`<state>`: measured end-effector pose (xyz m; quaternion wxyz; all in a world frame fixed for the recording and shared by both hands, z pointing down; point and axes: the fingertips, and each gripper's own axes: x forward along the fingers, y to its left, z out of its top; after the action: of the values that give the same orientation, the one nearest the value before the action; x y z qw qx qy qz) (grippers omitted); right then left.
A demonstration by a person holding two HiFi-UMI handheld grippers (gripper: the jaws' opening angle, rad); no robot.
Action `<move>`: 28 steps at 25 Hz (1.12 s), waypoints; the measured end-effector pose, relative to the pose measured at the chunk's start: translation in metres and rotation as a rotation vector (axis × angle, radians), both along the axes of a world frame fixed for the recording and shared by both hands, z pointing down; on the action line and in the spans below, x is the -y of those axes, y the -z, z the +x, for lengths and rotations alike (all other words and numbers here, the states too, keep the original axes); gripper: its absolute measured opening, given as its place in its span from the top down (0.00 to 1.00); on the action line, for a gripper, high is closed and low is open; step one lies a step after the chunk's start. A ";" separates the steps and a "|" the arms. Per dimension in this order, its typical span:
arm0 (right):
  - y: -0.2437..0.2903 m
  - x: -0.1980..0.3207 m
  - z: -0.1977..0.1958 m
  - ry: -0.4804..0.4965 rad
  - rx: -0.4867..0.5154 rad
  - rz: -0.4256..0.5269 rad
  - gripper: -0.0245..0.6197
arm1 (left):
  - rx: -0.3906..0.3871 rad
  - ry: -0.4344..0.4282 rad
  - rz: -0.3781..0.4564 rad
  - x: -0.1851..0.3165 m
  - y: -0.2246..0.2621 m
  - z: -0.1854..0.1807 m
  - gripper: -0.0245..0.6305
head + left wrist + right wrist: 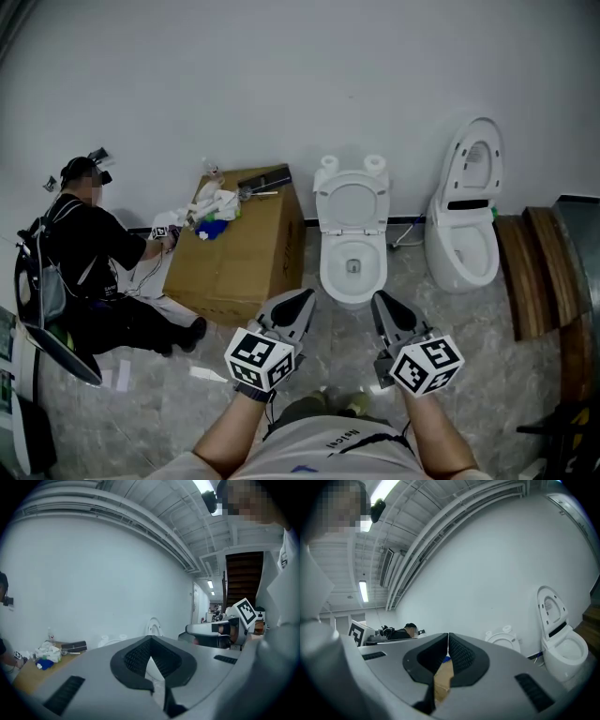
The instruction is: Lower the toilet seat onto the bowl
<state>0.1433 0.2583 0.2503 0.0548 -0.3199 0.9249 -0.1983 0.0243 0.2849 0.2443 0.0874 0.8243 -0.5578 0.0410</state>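
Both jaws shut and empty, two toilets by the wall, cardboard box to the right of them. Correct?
No. The cardboard box stands left of the toilets, not right: it is beside the middle toilet, with the other toilet farther right, as the head view shows. The rest holds: left gripper and right gripper have jaws shut on nothing.

Two toilets: one toilet [352,253] straight ahead of both tongs, the other toilet [464,234] ahead and beyond the right gripper [382,300]; two grippers, counting the left gripper [302,298]; two white rolls, one roll [329,162] beside the second roll [375,163], behind the nearer bowl; one cardboard box [246,248] ahead-left of the left gripper; one seated person [89,258] further left; two wooden planks [542,267] far right.
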 end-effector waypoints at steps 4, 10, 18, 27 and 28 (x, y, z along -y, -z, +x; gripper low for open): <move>0.002 0.006 0.006 -0.007 -0.004 0.002 0.94 | 0.027 -0.016 -0.001 0.013 -0.001 0.008 0.95; -0.005 0.037 -0.007 -0.010 -0.040 -0.002 0.94 | 0.030 -0.048 -0.003 0.055 -0.009 0.003 0.95; -0.022 0.120 -0.050 -0.051 -0.088 -0.035 0.94 | 0.031 -0.088 -0.027 0.152 -0.036 -0.041 0.95; -0.042 0.234 -0.136 -0.120 -0.097 -0.067 0.94 | 0.115 -0.185 -0.014 0.283 -0.069 -0.117 0.95; -0.044 0.245 -0.144 -0.129 -0.093 -0.069 0.94 | 0.124 -0.196 -0.007 0.296 -0.071 -0.123 0.95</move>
<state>-0.0003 0.0129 0.2938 0.0133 -0.3896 0.8964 -0.2109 -0.0991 -0.0110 0.3151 0.0513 0.8704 -0.4788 0.1021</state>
